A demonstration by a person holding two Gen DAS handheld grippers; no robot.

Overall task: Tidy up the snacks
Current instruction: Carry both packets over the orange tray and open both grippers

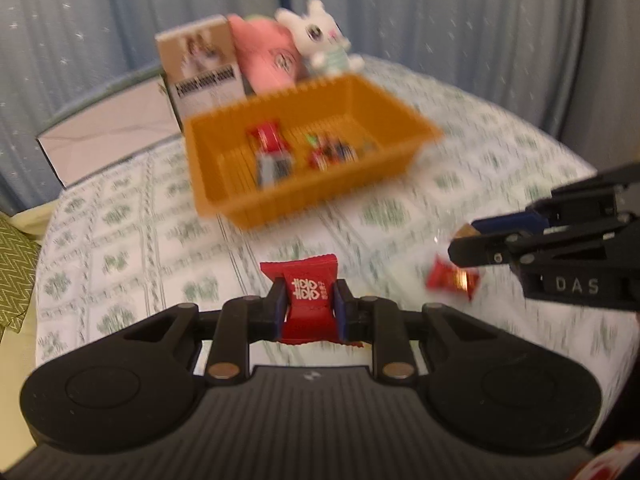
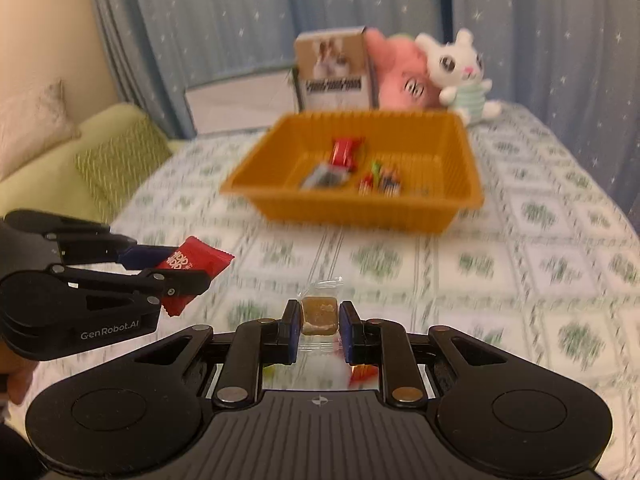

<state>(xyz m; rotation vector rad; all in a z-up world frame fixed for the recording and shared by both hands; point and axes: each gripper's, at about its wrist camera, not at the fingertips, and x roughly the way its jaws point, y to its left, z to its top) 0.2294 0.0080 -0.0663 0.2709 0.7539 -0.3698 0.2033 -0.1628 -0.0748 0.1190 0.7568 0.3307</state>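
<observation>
My left gripper [image 1: 309, 305] is shut on a red candy packet [image 1: 307, 296] with white characters, held above the bed; it also shows in the right wrist view [image 2: 188, 266]. My right gripper [image 2: 319, 318] is shut on a brown candy in a clear wrapper [image 2: 319, 314]; it shows at the right of the left wrist view [image 1: 464, 240]. An orange basket [image 1: 224, 128] ahead holds several wrapped snacks [image 1: 272, 148]; it also shows in the right wrist view [image 2: 460, 152]. Another red candy [image 1: 452, 280] lies on the bedspread under my right gripper.
Behind the basket stand a box with a dog picture [image 2: 334, 68], a pink plush [image 2: 400, 76] and a white bunny plush [image 2: 460, 72]. A white box [image 1: 104, 136] is at the back left. A green cushion [image 2: 120, 160] lies left. Blue curtains are behind.
</observation>
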